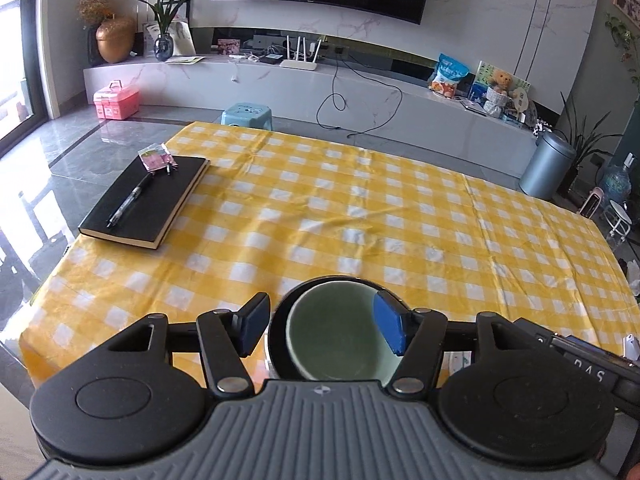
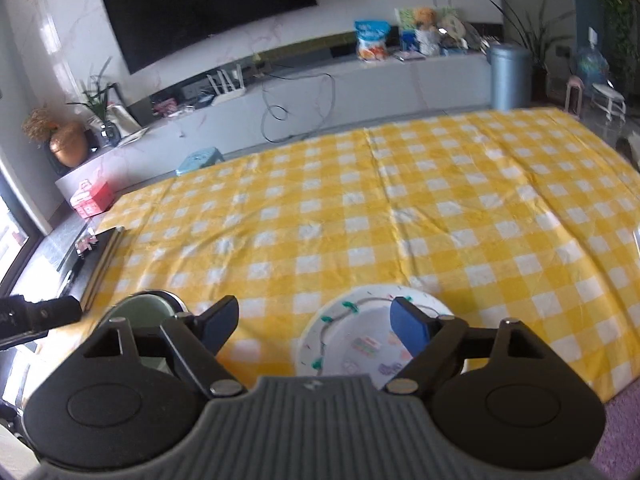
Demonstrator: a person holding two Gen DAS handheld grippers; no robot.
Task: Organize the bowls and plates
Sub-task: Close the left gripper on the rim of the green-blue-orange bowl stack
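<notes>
Ahead and to the left of the left gripper point(image 1: 322, 326) lies a black notebook point(image 1: 146, 200) with a pen point(image 1: 130, 200) and a small pink packet point(image 1: 155, 156) on its cover, well apart from the fingers and not blocking them; otherwise the yellow checked tablecloth point(image 1: 360, 208) stretches bare beyond the tips. Between the left gripper's spread fingers sits a pale green bowl point(image 1: 334, 340) nested inside a darker black-rimmed bowl point(image 1: 278, 332), the right pad point(image 1: 390, 328) over the green bowl's inside and the left pad outside the dark rim, so the jaws straddle the rim without pinching it. Only the right wrist view shows the white patterned plate point(image 2: 360, 336) with green marks and pastel stickers, lying under the right gripper point(image 2: 316, 320), whose fingers are also spread wide and hold nothing; its right pad point(image 2: 408, 328) hangs over the plate's face. That view also catches the green bowl point(image 2: 140, 308) to the far left of the right gripper, beside the notebook's edge point(image 2: 100, 264). Letters reading "DAS" show on the other tool's body point(image 1: 592, 372) in the left wrist view; the sticker text on the plate is too blurred to read.
</notes>
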